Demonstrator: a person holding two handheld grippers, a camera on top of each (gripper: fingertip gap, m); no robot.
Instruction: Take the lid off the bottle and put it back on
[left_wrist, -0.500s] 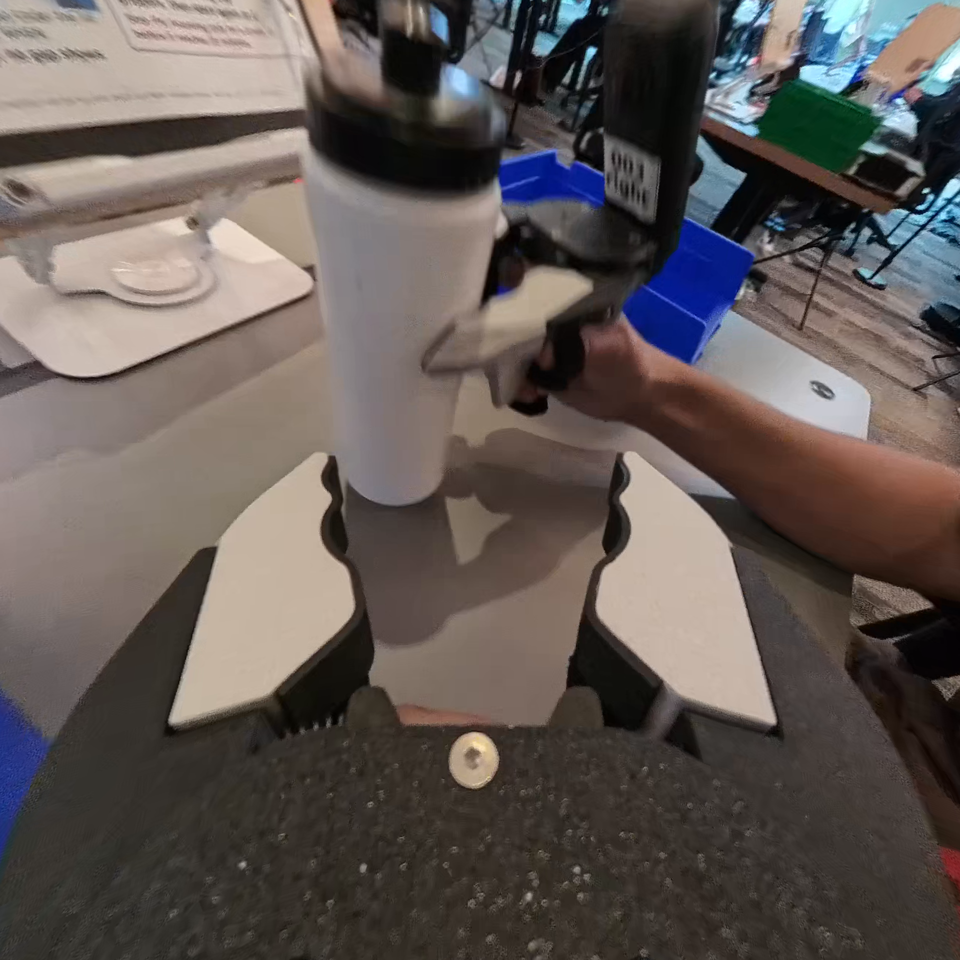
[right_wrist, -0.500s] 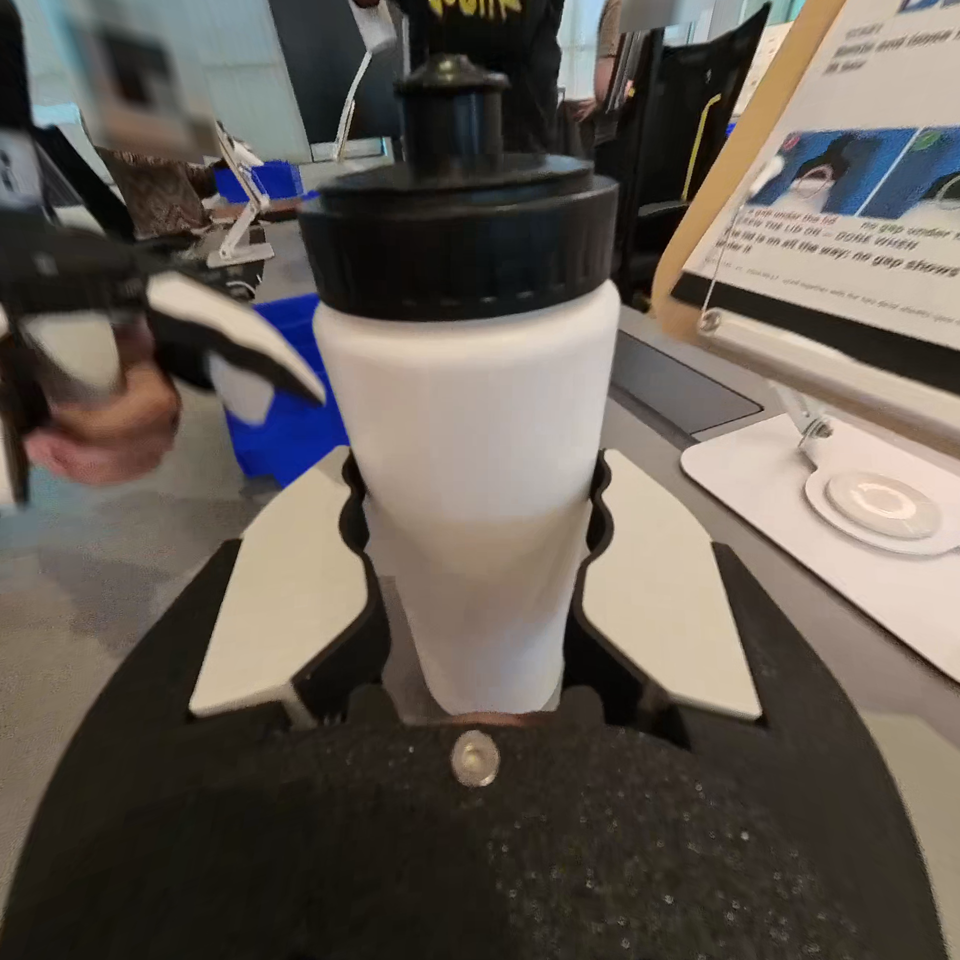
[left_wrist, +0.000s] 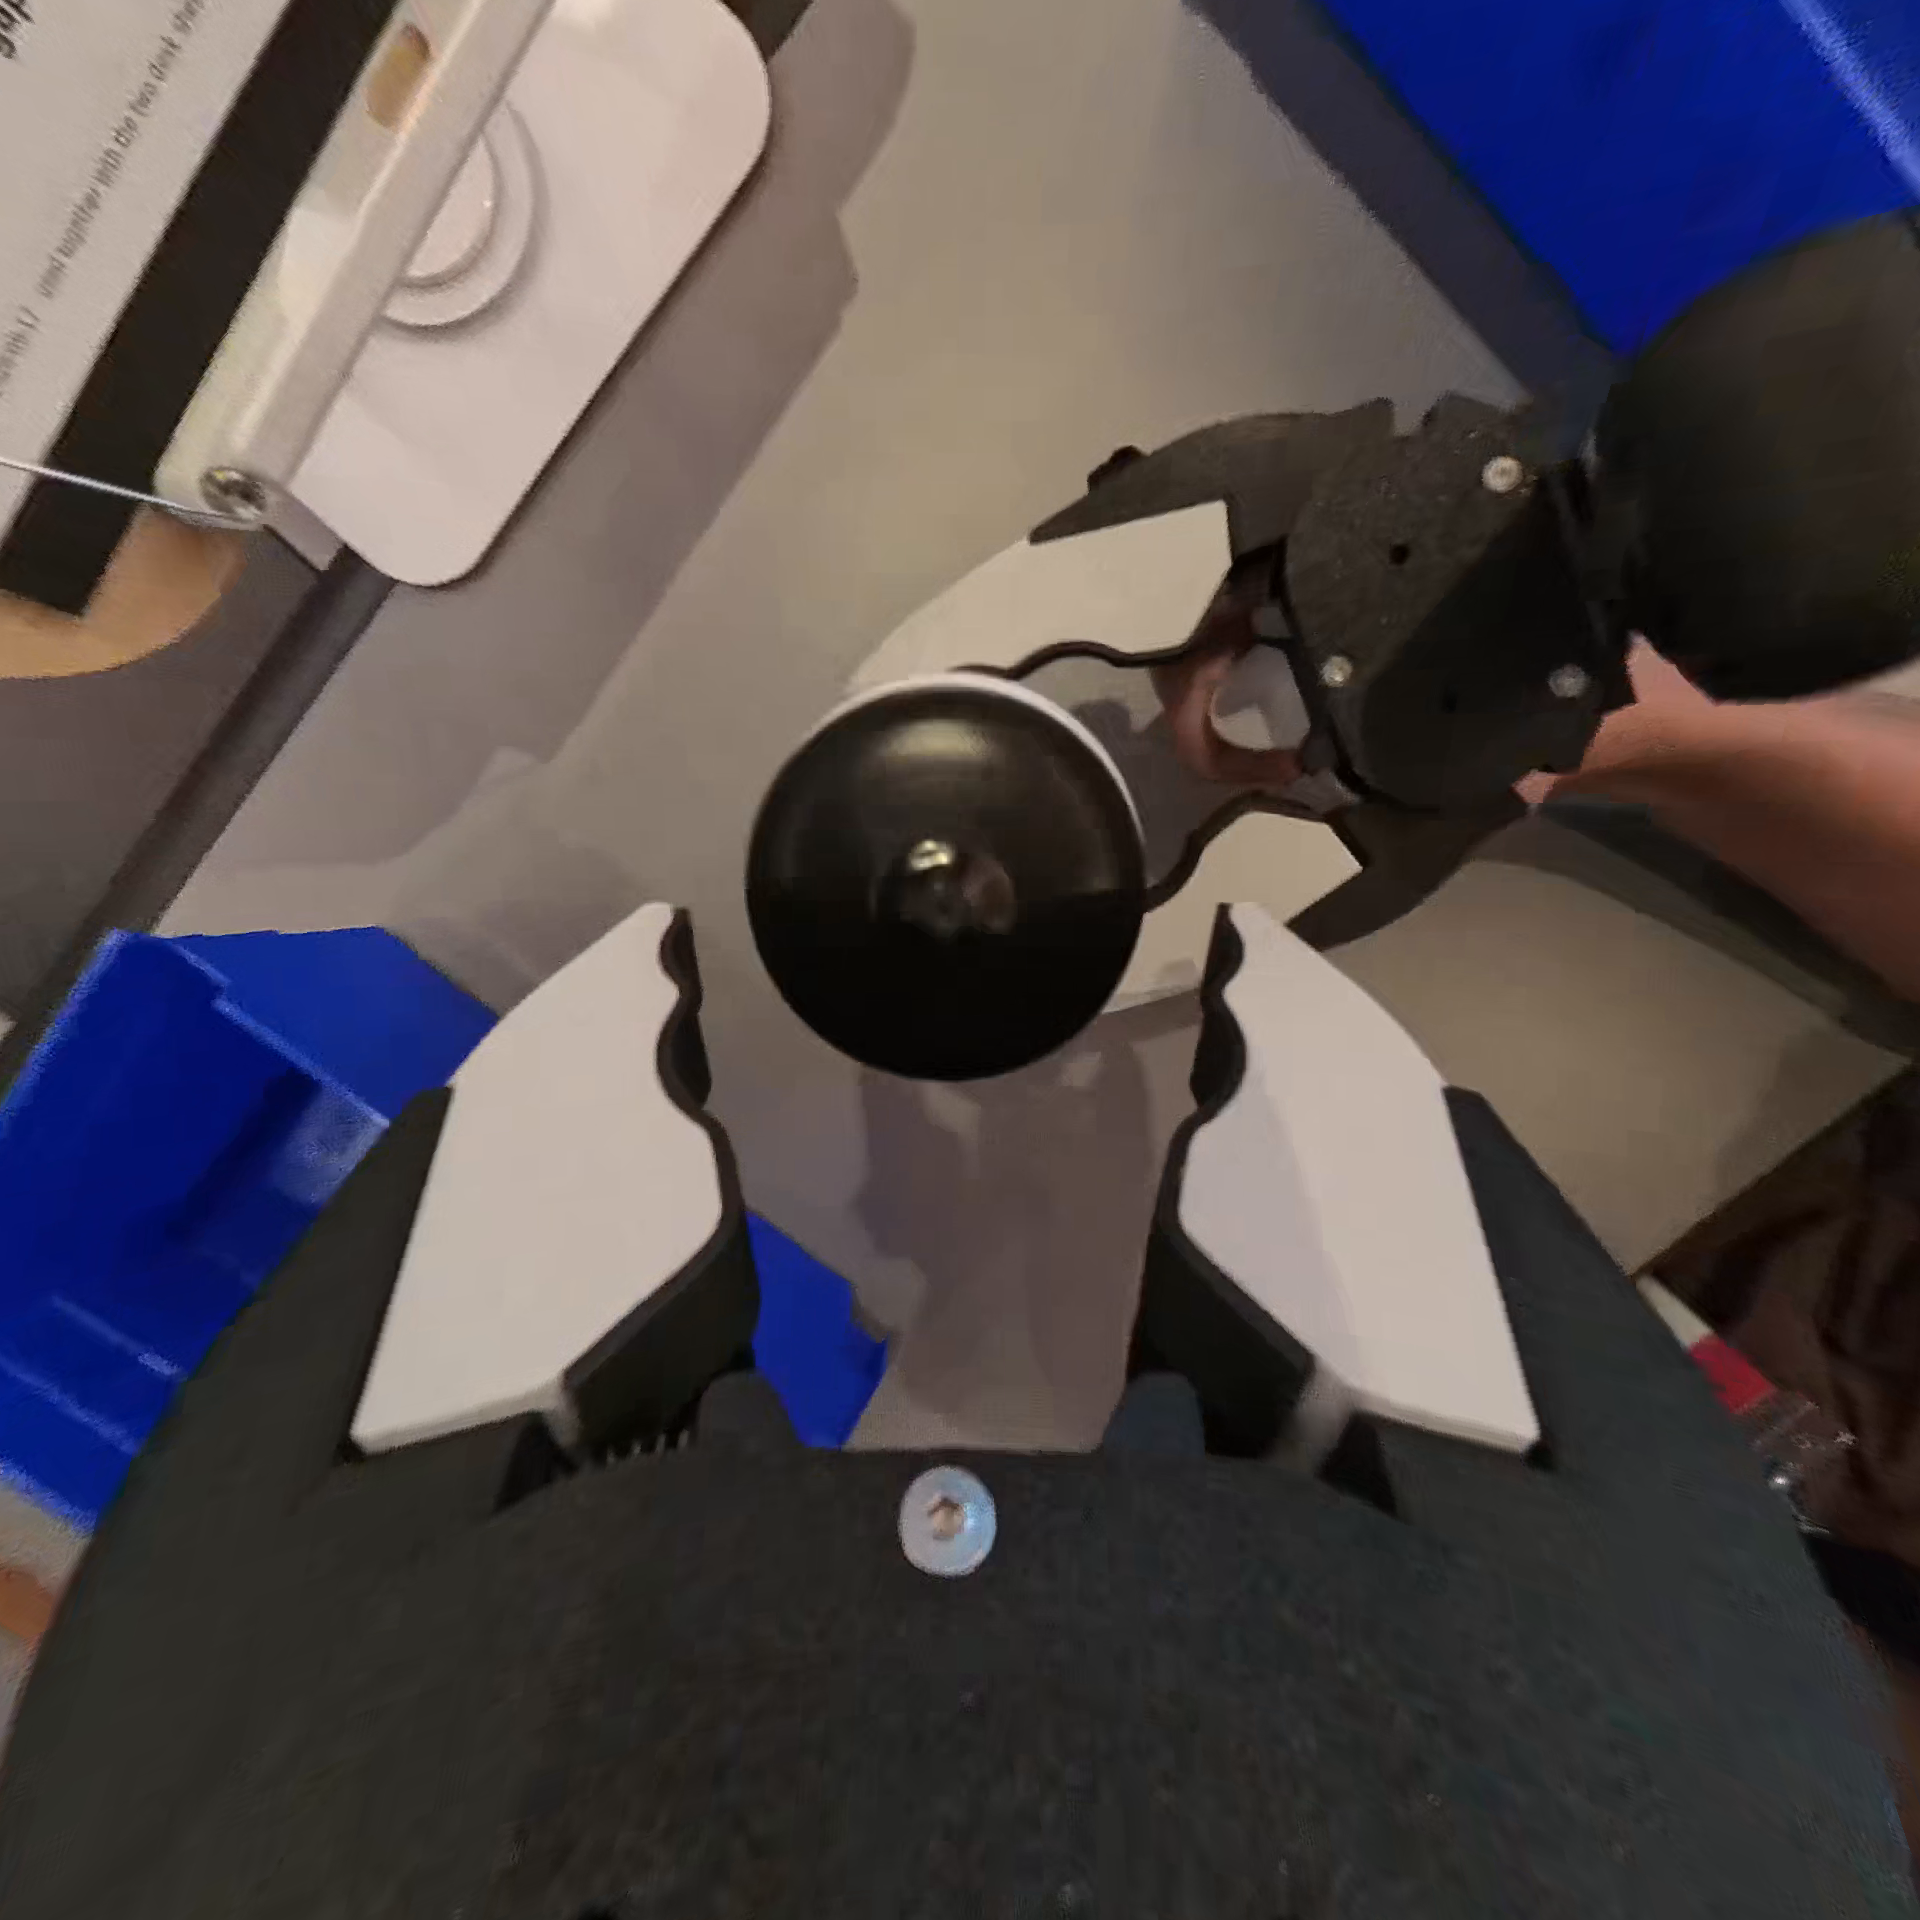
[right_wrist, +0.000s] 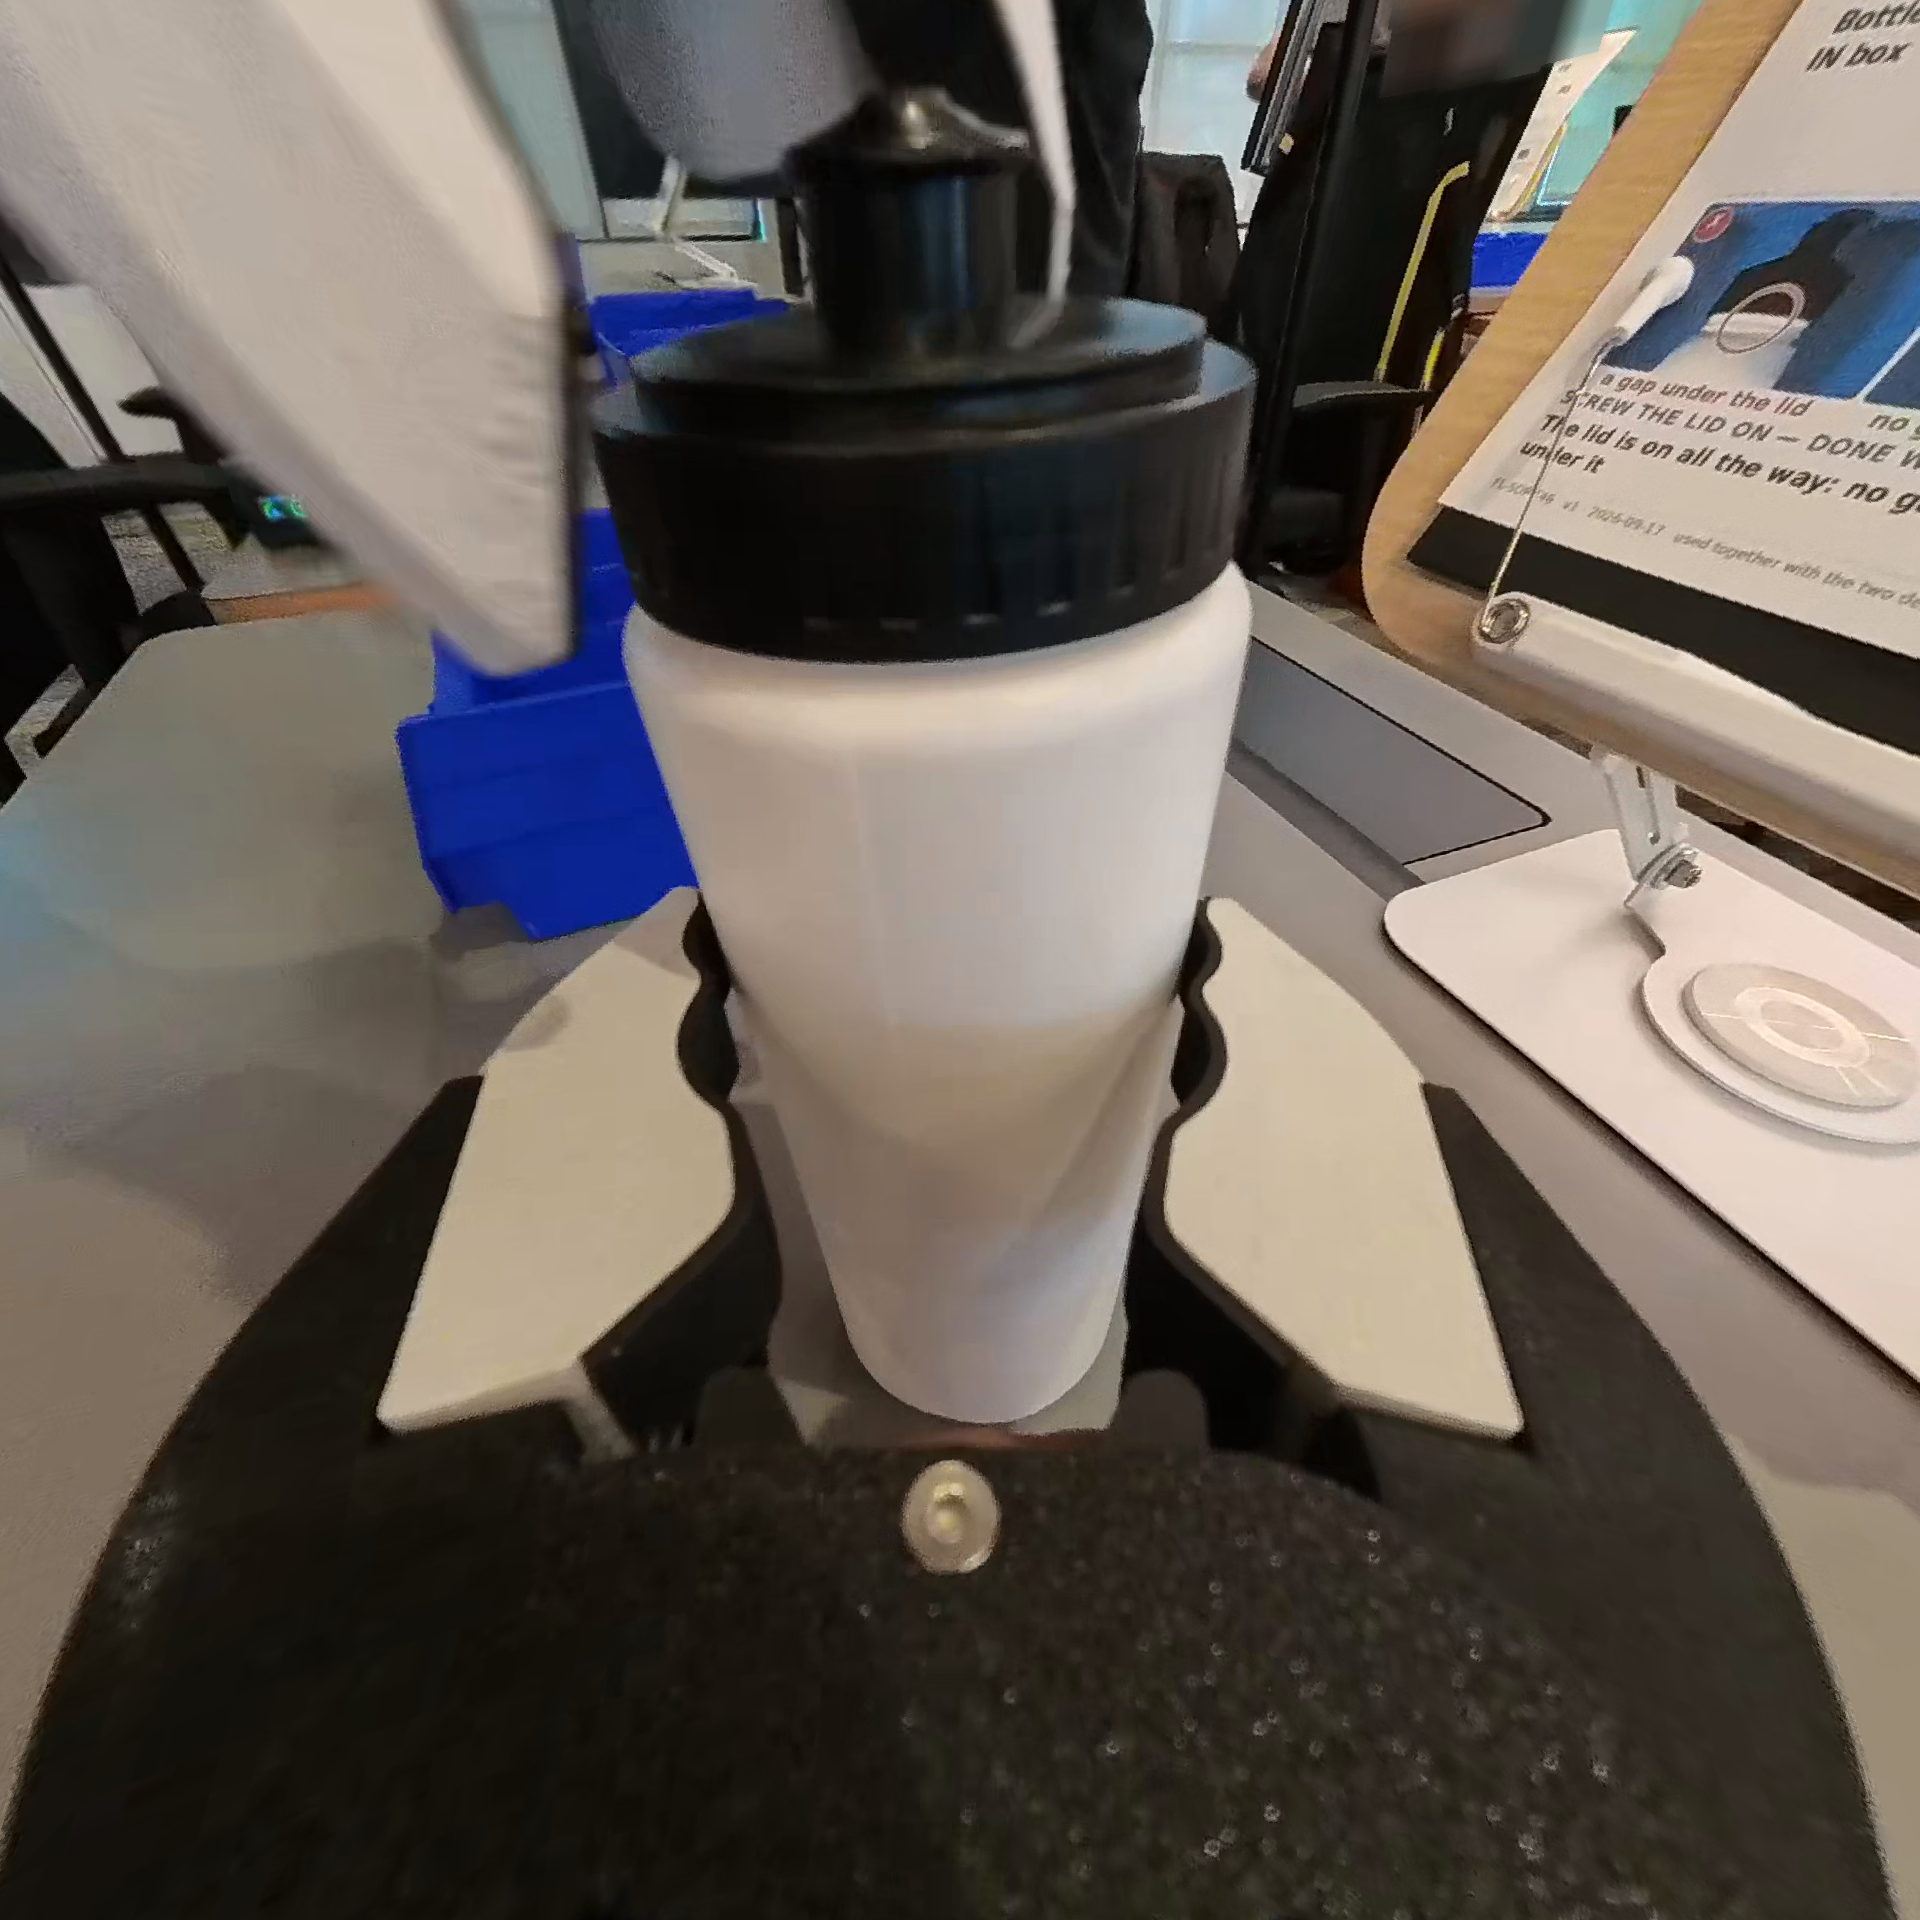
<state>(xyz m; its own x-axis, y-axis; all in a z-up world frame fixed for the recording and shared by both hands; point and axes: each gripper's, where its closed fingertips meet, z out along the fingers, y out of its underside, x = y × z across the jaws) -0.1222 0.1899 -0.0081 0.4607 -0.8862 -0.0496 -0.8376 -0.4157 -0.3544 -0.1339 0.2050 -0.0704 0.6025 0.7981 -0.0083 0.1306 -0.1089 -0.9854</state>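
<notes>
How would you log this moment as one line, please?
right gripper: clamped on white bottle | black lid: on | left gripper: open above lid

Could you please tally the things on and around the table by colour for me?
White: 2 – bottle body, stand base
Black: 1 – lid
Blue: 2 – bin near the left gripper, bin beyond the right gripper
Black and white: 2 – left gripper, right gripper
Total: 7

Grey table (right_wrist: 229, 790) (bright windows (right_wrist: 1174, 73) behind)
</notes>
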